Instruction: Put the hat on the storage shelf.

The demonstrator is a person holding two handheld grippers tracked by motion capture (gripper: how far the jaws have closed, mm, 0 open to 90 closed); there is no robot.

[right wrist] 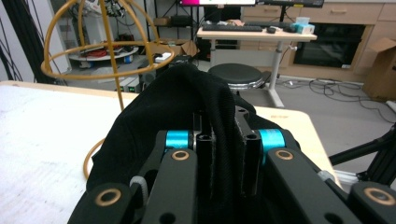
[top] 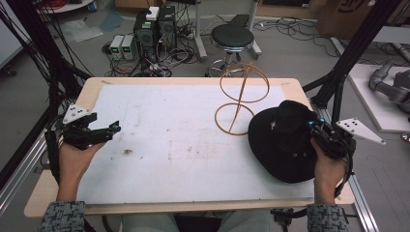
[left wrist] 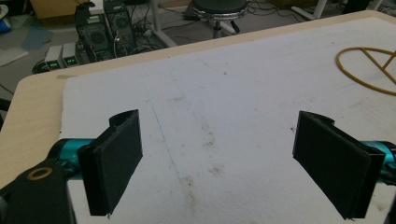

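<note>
- Right hand-held gripper [top: 314,126] is clamped on the black hat [top: 285,145]; in the right gripper view its jaws stand nearly together with a fold of dark knit cloth [right wrist: 212,107] pinched between them.
- The hold looks to be on the crown, near its right side, with the cloth bunching up over the jaws.
- That hat reads as soft and light: it creases where it is squeezed, and the brim [top: 270,162] droops flat onto the white mat [top: 174,145]. Expect it to sag and swing if lifted, not keep its shape.
- A pinch of crown fabric should carry it fine; the brim edge would be a floppier hold. Slip risk seems low, since the knit gives under the pads.
- The hat sits at the right end of the bench [top: 58,193], touching the base ring of the gold wire stand [top: 241,99] just beside it.
- Right hand [top: 329,171] comes in from the near right corner, forearm pointing forward, gripper angled inward toward the crown.
- Left hand-held gripper [left wrist: 219,158] is spread wide with nothing between its pads, hovering over bare mat.
- Left hand [top: 77,157] holds it at the bench's left edge, well apart from the hat, pointing right.
</note>
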